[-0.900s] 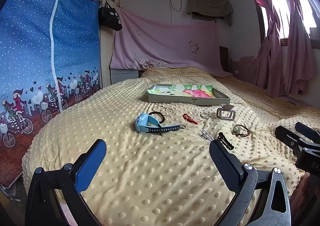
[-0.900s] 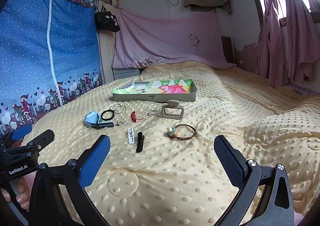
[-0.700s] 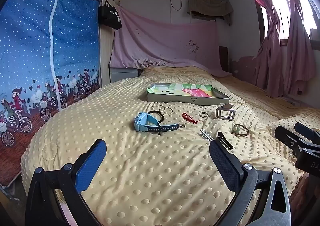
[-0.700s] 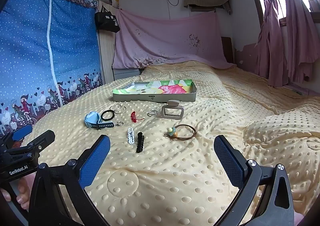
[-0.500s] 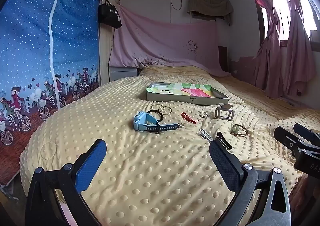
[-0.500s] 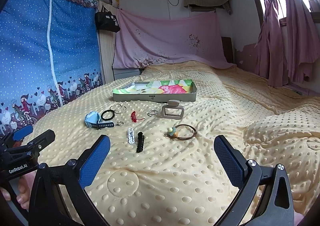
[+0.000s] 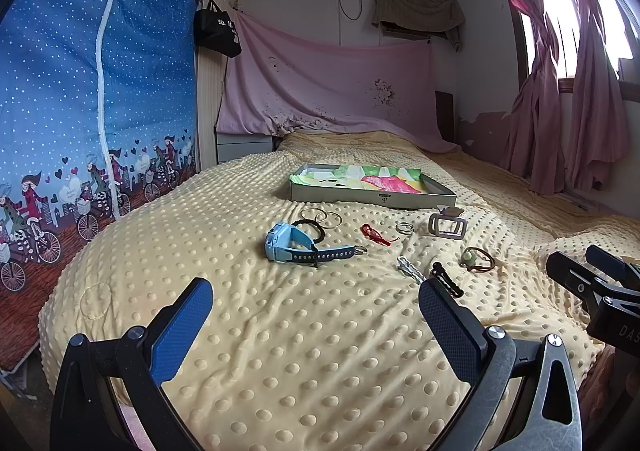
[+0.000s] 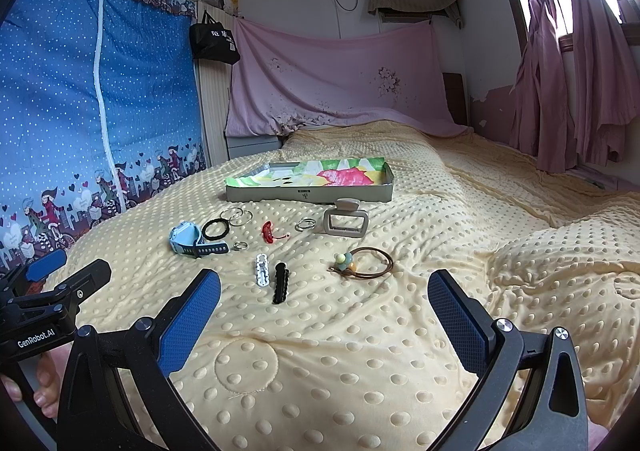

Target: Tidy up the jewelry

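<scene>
Jewelry loose on bed, both grippers empty
Left gripper (image 7: 316, 311) and right gripper (image 8: 324, 301) spread wide; watch (image 7: 298, 245), rings (image 7: 327, 217), clips (image 8: 272, 275) lie before the tray (image 8: 308, 193) on the blanket (image 8: 360, 351)

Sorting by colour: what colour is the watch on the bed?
Light blue watch, clearest from the left wrist.

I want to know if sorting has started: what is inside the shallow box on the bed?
The shallow box shows only a colourful paper lining; no jewelry is visible inside. Its near wall hides the front strip of the floor.

Left tongs' (image 7: 315, 309) view perhaps slightly nearer the blue watch (image 7: 296, 242) and tray (image 7: 374, 198).
</scene>
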The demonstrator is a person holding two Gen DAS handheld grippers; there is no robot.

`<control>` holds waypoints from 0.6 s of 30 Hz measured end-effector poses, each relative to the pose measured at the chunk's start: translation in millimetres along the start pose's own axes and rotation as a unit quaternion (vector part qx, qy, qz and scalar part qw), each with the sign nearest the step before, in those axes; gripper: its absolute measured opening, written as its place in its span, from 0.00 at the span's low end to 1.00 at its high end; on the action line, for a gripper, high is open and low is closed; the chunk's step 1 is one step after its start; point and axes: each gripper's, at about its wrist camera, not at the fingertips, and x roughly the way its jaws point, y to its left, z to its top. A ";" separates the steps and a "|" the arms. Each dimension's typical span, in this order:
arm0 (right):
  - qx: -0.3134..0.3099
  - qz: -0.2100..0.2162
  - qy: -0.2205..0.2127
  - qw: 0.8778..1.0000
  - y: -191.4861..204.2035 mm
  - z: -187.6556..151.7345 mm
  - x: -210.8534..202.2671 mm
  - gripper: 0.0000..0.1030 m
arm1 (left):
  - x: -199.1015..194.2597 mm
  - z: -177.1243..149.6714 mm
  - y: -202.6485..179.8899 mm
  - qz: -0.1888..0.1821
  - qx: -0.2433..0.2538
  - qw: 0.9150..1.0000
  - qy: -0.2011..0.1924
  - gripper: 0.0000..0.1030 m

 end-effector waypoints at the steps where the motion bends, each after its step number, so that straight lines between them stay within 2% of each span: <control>1: 0.000 0.000 0.000 1.000 0.0 -0.1 0.1 0.99 | -0.2 -0.2 -0.2 0.000 0.000 1.000 0.000 1.00; 18: 0.001 0.000 0.000 1.000 0.0 0.6 -0.2 0.99 | -0.1 0.4 0.3 0.000 0.001 1.000 0.000 1.00</control>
